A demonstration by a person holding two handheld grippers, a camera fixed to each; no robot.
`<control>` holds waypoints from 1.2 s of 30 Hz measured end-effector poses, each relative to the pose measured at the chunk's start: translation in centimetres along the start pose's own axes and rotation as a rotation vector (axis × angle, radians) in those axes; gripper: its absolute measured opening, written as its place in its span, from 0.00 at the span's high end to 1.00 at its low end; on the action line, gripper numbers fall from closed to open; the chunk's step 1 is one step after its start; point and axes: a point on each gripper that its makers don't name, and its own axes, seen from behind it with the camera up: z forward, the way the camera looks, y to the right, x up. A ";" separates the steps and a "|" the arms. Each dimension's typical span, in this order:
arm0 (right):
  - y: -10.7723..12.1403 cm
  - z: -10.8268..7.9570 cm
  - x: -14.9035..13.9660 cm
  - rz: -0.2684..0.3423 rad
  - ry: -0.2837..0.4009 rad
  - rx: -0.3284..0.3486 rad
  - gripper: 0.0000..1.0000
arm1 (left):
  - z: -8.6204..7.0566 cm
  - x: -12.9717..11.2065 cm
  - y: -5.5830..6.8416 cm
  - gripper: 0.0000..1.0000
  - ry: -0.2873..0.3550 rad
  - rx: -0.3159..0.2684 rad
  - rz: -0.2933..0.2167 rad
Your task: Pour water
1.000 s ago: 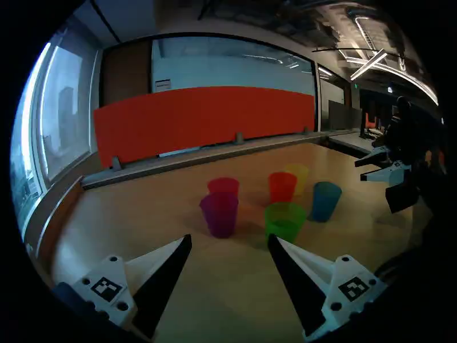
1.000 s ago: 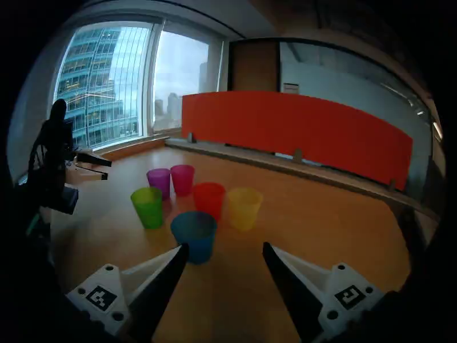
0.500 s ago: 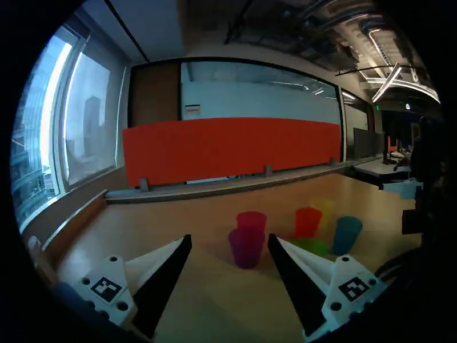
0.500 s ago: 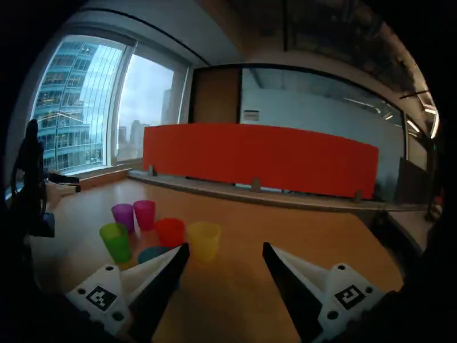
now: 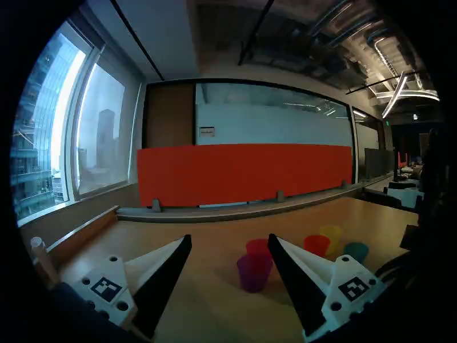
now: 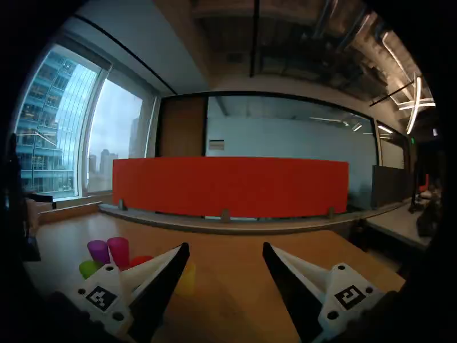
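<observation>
Left gripper [image 5: 228,237]: fingers [image 5: 163,268] spread wide
Right gripper [image 6: 224,246]: fingers spread wide
Purple cup [image 5: 254,273]: on the counter [image 5: 217,308]
Pink cup [image 5: 258,246]: just behind purple cup

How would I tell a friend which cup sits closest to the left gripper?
Find the long orange-red screen at the wooden table's far edge; plastic cups cluster before it. The purple cup is the front one, between the fingers of the left gripper in its view, the only purple one, with a pink cup right behind.
</observation>
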 end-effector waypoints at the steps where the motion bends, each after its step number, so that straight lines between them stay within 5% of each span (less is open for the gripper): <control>1: 0.3 0.0 0.2 0.007 0.009 -0.013 0.00 | 0.1 0.2 0.0 0.01 0.007 0.003 0.002; 14: 2.8 -0.7 -0.6 0.076 0.037 -0.120 0.01 | 0.0 0.5 -0.3 0.01 0.080 0.054 0.009; 36: 2.9 -1.9 -1.1 0.007 0.052 -0.146 0.01 | 0.5 -3.0 -0.4 0.01 0.064 0.115 0.041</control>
